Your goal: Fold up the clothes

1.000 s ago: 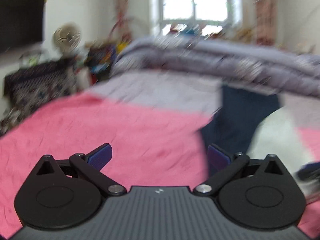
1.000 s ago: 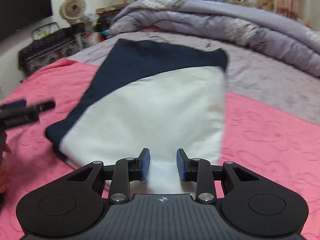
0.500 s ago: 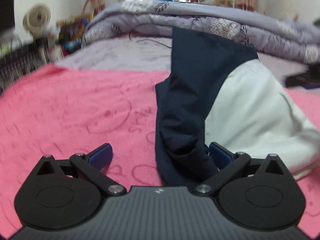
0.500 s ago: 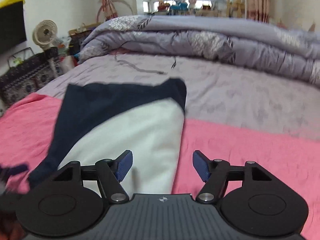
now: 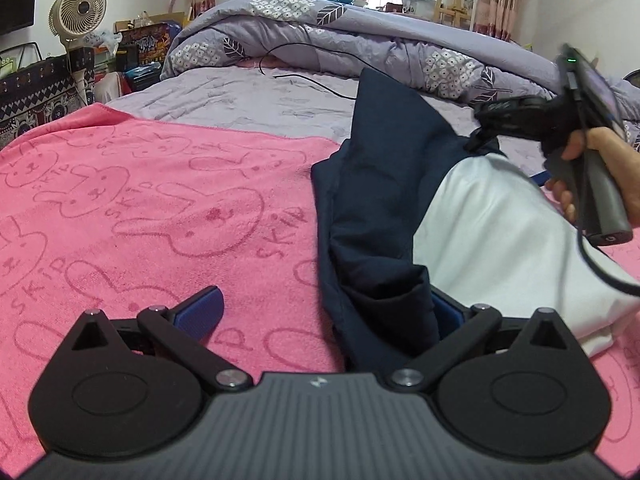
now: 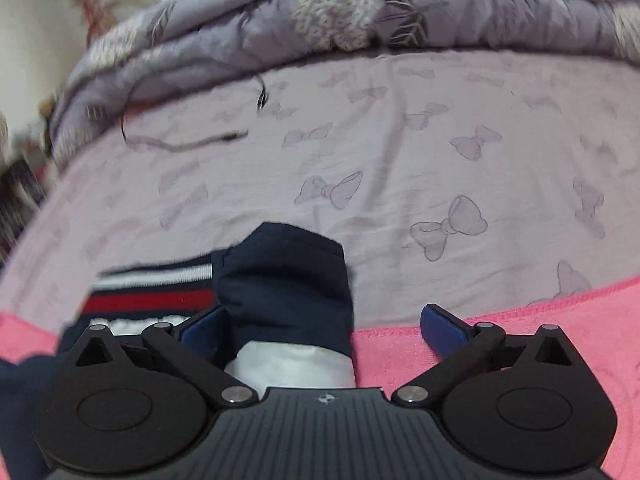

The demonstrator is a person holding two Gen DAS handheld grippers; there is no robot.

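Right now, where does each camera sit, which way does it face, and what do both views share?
Left wrist: on the left gripper, open at the navy-and-white garment, facing up the bed to the window; the right hand with its gripper shows.
Right wrist: on the right gripper, open, tilted down over the garment's far end toward the quilt; no hand shows.
Shared: garment, pink towel, lilac sheet, black cable, quilt.

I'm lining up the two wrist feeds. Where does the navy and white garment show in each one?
Left wrist: the navy and white garment runs from centre to right, its near navy fold between the open left gripper fingers.
Right wrist: garment lies low centre-left, between the open right gripper fingers.
Shared landmark: black cable on the lilac sheet.
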